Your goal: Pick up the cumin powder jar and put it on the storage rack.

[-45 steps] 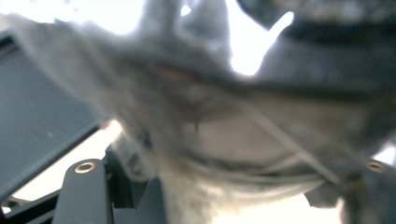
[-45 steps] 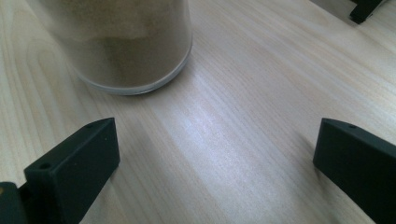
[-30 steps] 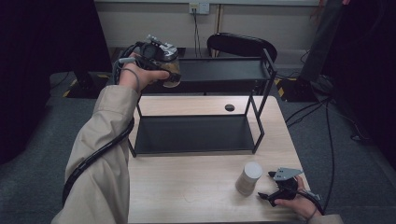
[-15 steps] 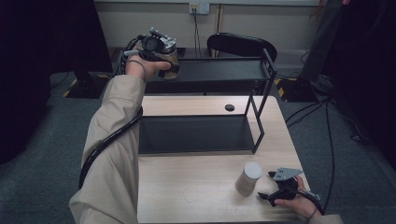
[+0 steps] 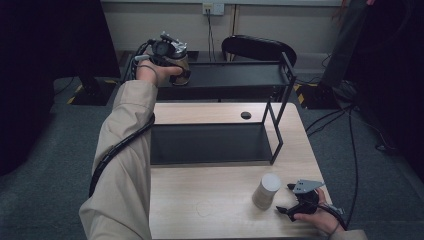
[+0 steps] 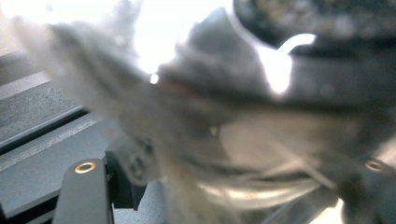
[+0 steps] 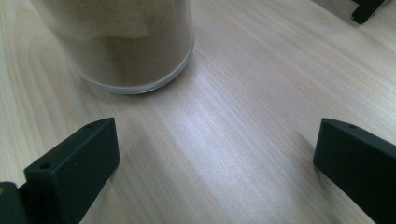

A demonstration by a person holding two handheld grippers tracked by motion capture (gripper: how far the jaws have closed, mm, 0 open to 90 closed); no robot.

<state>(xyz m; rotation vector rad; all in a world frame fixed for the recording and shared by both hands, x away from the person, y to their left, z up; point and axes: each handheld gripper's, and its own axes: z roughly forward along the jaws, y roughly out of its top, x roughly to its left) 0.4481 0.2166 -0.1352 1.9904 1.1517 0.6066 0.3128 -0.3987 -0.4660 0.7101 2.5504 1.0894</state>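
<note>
Left gripper (image 5: 176, 62) has its fingers clenched on a brownish jar (image 5: 181, 68) at the rack's top shelf (image 5: 235, 75), not yet released. Right gripper (image 5: 290, 207) waits on the worktop (image 5: 220, 200), fingers spread, beside the second jar (image 5: 266, 190).

Wooden table (image 5: 220, 212): shelf rack (image 5: 215, 145), jar (image 5: 266, 190).

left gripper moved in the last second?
Yes. In the high view the left gripper, shut on a jar, has shifted right and slightly away along the shelf's top tier.
</note>
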